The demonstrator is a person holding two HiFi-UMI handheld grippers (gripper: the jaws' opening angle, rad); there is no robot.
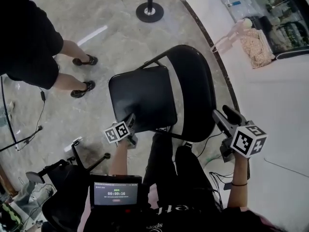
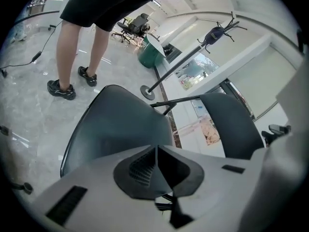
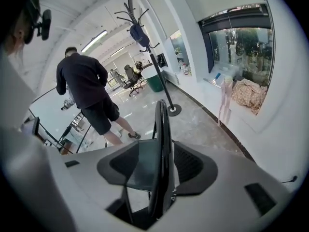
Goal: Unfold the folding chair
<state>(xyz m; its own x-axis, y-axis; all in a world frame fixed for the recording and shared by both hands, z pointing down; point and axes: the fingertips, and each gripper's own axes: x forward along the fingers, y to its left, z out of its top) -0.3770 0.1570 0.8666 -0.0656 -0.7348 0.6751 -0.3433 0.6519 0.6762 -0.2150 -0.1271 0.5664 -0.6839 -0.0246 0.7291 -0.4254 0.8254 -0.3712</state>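
The folding chair stands open on the shiny floor, right in front of my legs. I think the opening is almost done. Next I should press the seat flat and check that it does not wobble. Its round black backrest stands up. Its black seat lies nearly flat. My left gripper is squeezed tight on nothing, by the seat's front edge. My right gripper gapes wide beside the backrest and is not pinching it.
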